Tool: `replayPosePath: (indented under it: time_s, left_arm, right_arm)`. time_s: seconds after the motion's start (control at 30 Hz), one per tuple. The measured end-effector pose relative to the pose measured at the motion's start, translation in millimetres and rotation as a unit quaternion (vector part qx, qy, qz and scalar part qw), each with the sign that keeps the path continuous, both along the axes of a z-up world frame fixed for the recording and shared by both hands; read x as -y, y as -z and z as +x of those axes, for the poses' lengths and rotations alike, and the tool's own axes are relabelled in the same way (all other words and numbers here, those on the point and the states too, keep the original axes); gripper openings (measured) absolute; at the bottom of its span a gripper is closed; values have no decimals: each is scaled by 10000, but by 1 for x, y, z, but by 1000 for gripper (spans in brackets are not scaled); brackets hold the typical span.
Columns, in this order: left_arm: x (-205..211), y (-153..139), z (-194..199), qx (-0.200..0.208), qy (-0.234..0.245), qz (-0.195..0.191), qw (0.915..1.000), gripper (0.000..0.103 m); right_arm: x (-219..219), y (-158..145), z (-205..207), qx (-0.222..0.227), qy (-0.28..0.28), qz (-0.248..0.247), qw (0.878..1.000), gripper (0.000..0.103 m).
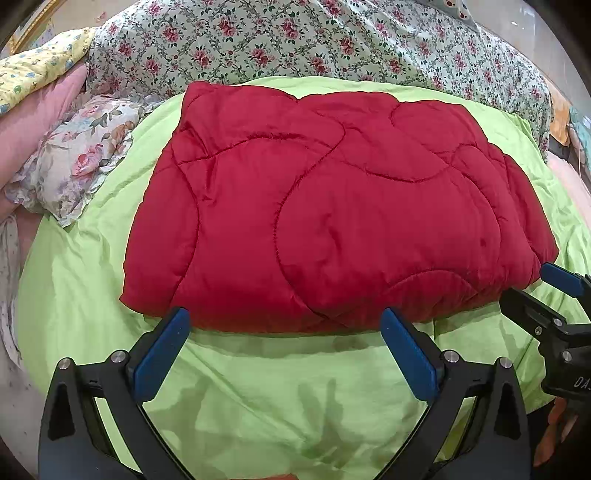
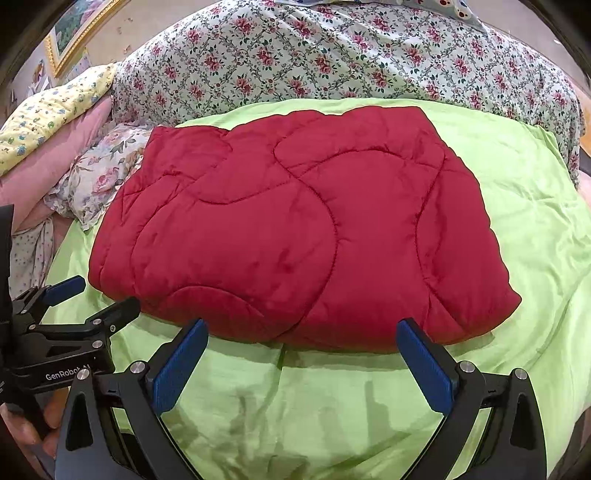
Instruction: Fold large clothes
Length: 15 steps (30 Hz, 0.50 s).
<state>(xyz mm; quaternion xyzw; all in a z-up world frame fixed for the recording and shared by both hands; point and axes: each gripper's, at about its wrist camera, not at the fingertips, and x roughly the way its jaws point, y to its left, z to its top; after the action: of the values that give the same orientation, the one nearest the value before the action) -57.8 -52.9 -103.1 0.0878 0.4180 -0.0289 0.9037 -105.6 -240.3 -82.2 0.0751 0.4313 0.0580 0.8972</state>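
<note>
A red quilted garment (image 1: pixel 332 206) lies folded into a thick rectangle on the lime-green sheet (image 1: pixel 258 398); it also shows in the right wrist view (image 2: pixel 303 236). My left gripper (image 1: pixel 286 321) is open and empty, its blue pads just short of the garment's near edge. My right gripper (image 2: pixel 303 332) is open and empty at the same near edge, further right. The right gripper also shows at the right edge of the left wrist view (image 1: pixel 554 295), and the left gripper at the left of the right wrist view (image 2: pixel 88 299).
A floral duvet (image 2: pixel 332 55) is heaped behind the garment. A flowered pillow (image 1: pixel 74 158), a pink cushion (image 1: pixel 33 122) and a yellow patterned cloth (image 1: pixel 37 66) lie at the left. A gold picture frame (image 2: pixel 74 33) hangs on the wall behind.
</note>
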Motion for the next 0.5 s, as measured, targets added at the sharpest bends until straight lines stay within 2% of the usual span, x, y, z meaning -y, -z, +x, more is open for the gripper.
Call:
replayPosePath:
  time_s: [0.5]
  left_arm:
    - [-3, -5, -5, 103, -53, -8, 9999, 103]
  right_arm:
    - [3, -8, -4, 133, 26, 26, 9999, 102]
